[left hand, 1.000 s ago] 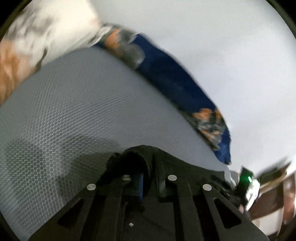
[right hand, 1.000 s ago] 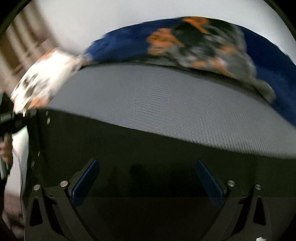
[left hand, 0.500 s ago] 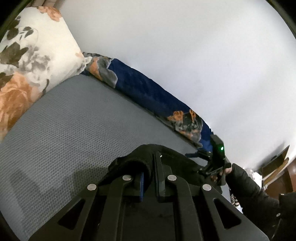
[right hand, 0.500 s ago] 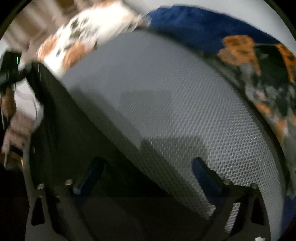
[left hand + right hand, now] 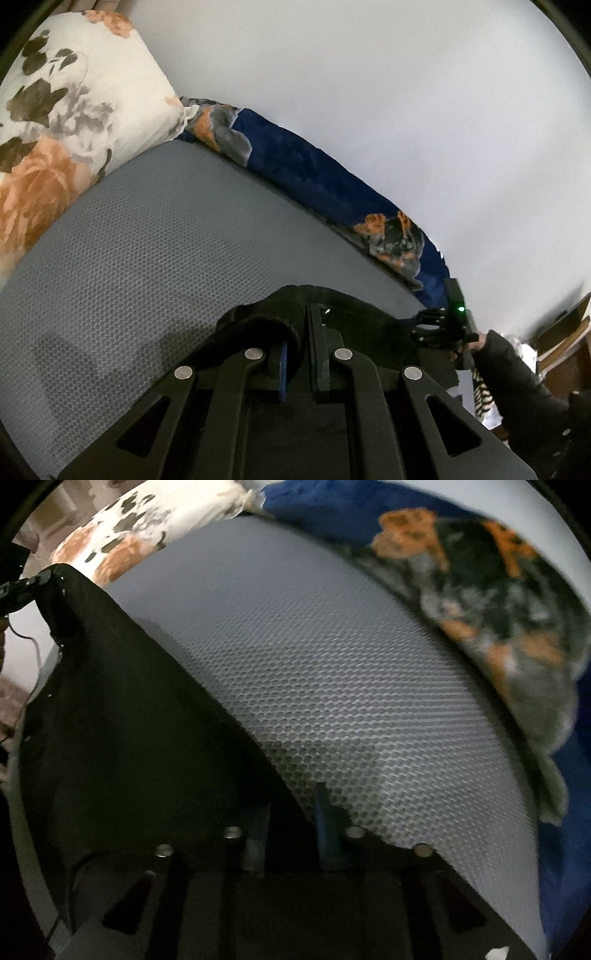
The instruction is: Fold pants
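The black pants (image 5: pixel 332 306) lie on a grey mesh mattress (image 5: pixel 166 240). My left gripper (image 5: pixel 297 354) is shut on a bunched corner of them, held a little above the mattress. In the right wrist view the pants (image 5: pixel 129 720) spread dark across the lower left. My right gripper (image 5: pixel 290 827) points steeply down at their edge; its jaws are closing, with the dark cloth between them. From the left wrist view, the right gripper (image 5: pixel 454 325) appears at the pants' far corner, held by a dark-sleeved arm (image 5: pixel 509 373).
A floral pillow (image 5: pixel 55 110) lies at the mattress's far left end. A blue floral blanket (image 5: pixel 314 177) runs along the white wall (image 5: pixel 369 92). Wooden furniture (image 5: pixel 565 350) stands off the right end. The blanket (image 5: pixel 480 590) borders the mattress (image 5: pixel 351 683) on the right.
My right gripper went from wide open to nearly closed on the pants' edge, and it rolled. My left gripper rose slightly with its corner of the pants.
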A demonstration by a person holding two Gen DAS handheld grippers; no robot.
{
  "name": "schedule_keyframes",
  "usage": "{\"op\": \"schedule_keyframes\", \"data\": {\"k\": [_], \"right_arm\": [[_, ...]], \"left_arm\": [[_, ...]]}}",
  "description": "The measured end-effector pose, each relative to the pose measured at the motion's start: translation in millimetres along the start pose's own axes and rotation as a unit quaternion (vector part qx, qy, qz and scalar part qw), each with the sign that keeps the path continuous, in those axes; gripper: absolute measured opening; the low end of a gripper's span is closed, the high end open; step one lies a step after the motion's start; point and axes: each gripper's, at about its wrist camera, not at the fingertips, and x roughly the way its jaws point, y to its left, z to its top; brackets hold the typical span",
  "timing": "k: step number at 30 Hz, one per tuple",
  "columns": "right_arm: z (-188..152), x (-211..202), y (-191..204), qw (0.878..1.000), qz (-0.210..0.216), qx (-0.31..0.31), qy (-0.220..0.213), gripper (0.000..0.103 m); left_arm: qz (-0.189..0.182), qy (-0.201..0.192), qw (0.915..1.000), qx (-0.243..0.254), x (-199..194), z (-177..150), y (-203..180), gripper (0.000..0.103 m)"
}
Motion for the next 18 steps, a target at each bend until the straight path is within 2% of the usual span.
{"op": "schedule_keyframes", "data": {"k": [4,9,13,18], "right_arm": [[-15,-34,24,0.996,-0.082,0.014,-0.035,0.010],[-38,-91,70,0.984,-0.151,0.049,-0.078,0.010],[-68,-123,106,0.975,-0.186,0.076,-0.096,0.009],[-109,-146,147,0.971,-0.183,0.118,-0.099,0.009]], "left_arm": [[0.005,0.000,0.9998,0.021,-1,1,2,0.009],[-0.002,0.003,0.9993,0.038,-13,-4,12,0.009],[-0.013,0.006,0.9980,0.062,-32,-16,13,0.009],[-0.026,0.016,0.9950,0.095,-58,-38,14,0.009]]}}
